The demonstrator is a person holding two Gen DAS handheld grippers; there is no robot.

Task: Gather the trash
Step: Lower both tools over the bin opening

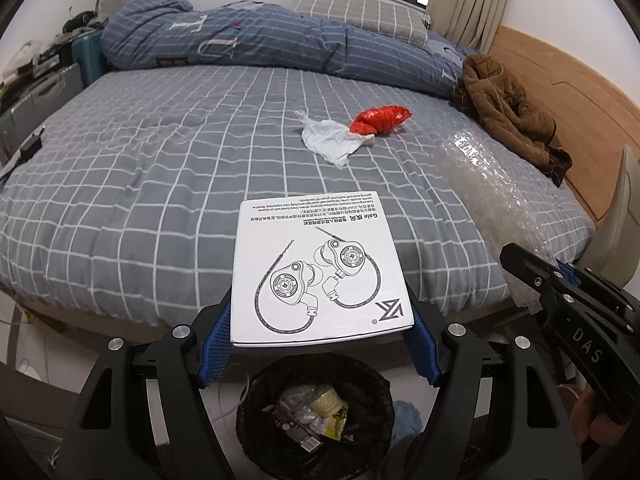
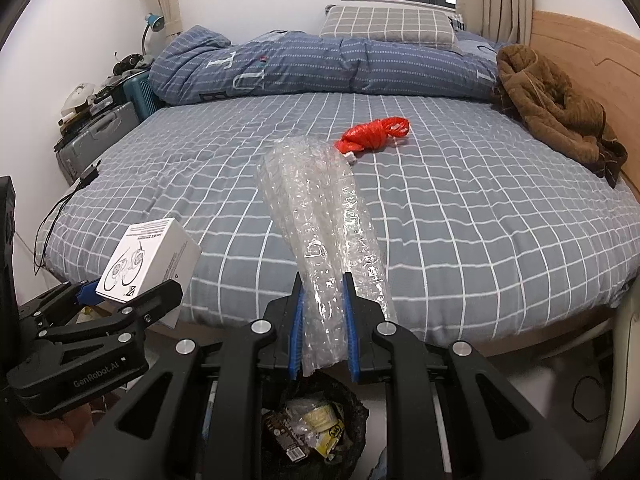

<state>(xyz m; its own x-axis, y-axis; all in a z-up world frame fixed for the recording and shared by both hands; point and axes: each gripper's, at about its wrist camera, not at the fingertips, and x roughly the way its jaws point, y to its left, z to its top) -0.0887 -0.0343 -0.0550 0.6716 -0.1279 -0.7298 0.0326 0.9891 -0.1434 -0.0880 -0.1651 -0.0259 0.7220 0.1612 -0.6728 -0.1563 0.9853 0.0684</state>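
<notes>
My left gripper (image 1: 322,328) is shut on a white earphone box (image 1: 320,272) and holds it over a black-lined trash bin (image 1: 314,416) by the bed's near edge. The box also shows in the right wrist view (image 2: 148,260). My right gripper (image 2: 322,320) is shut on a roll of clear bubble wrap (image 2: 320,232), also above the bin (image 2: 316,428). The wrap shows at the right of the left wrist view (image 1: 492,200). A red plastic bag (image 1: 380,120) and a crumpled white tissue (image 1: 332,140) lie mid-bed; the bag also shows in the right wrist view (image 2: 372,134).
A folded blue duvet (image 1: 260,40) and a pillow (image 1: 360,12) lie at the far side of the grey checked bed (image 1: 140,184). A brown jacket (image 1: 508,108) lies by the wooden headboard (image 1: 560,92). Cases and clutter (image 2: 96,128) stand left of the bed.
</notes>
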